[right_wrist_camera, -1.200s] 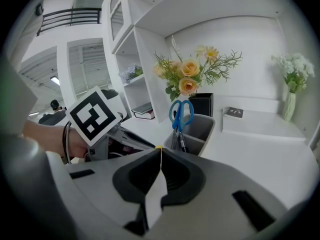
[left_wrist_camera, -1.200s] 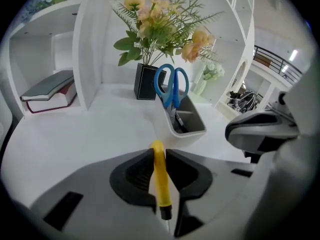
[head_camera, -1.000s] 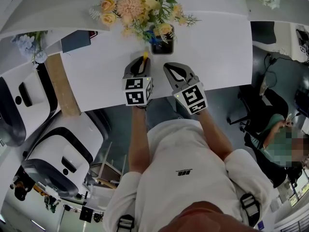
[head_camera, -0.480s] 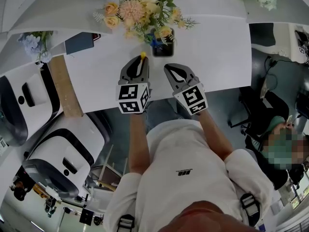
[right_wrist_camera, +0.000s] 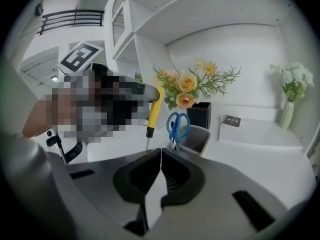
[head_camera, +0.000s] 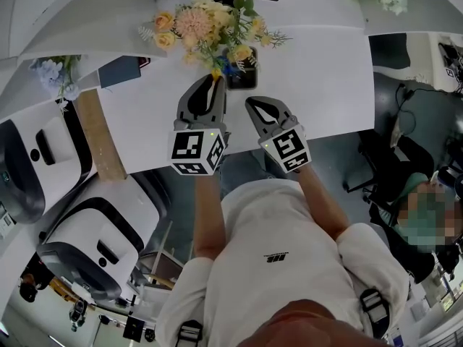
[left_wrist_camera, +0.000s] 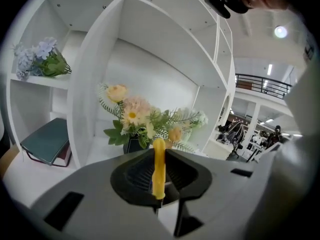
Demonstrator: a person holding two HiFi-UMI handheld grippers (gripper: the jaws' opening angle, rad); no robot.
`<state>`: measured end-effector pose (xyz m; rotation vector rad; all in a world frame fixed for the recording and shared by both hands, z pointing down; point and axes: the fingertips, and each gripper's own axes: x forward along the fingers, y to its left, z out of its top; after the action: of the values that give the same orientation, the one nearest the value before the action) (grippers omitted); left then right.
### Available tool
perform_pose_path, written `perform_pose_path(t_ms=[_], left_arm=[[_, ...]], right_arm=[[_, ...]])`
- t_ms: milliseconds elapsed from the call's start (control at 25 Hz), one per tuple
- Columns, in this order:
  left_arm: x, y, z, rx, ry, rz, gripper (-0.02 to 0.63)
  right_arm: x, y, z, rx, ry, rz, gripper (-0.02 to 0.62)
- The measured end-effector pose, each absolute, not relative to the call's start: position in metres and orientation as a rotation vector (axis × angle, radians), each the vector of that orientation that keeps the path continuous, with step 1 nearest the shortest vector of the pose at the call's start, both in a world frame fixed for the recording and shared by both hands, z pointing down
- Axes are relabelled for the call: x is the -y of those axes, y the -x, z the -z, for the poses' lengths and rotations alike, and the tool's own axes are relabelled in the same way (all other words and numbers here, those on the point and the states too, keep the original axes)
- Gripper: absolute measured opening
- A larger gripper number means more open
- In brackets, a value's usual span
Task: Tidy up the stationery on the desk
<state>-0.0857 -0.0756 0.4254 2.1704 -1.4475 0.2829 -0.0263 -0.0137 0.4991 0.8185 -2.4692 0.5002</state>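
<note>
So my left gripper (left_wrist_camera: 160, 156) is clamped on a yellow-handled tool (right_wrist_camera: 154, 111), holding it upright with the metal tip down, just left of the grey cup (right_wrist_camera: 196, 140) on the desk (head_camera: 318, 85). Can't tell if it's a screwdriver or something else. Blue scissors (right_wrist_camera: 177, 126) are standing in the cup, and the flowers (right_wrist_camera: 189, 89) are right behind it. My right gripper (right_wrist_camera: 160, 151) hangs on the near side of the cup, jaws pressed together with nothing in them.
</note>
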Motion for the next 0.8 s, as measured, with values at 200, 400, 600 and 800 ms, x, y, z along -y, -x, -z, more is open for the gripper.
perform_pose_path(t_ms=[200, 400, 600, 800], left_arm=[[0.088, 0.076, -0.416, 1.453, -2.202, -0.230, 0.000], [0.100, 0.064, -0.420, 1.464, -2.227, -0.206, 0.000], [0.105, 0.055, -0.437, 1.465, -2.240, -0.194, 0.000], [0.102, 0.052, -0.460, 1.462, -2.210, -0.223, 0.000]], right_arm=[[0.017, 0.021, -0.499, 2.465, -0.834, -0.504, -0.003], [0.020, 0.014, -0.500, 2.457, -0.846, -0.511, -0.003], [0.023, 0.008, -0.503, 2.447, -0.857, -0.520, -0.003], [0.025, 0.003, -0.507, 2.438, -0.862, -0.531, -0.003]])
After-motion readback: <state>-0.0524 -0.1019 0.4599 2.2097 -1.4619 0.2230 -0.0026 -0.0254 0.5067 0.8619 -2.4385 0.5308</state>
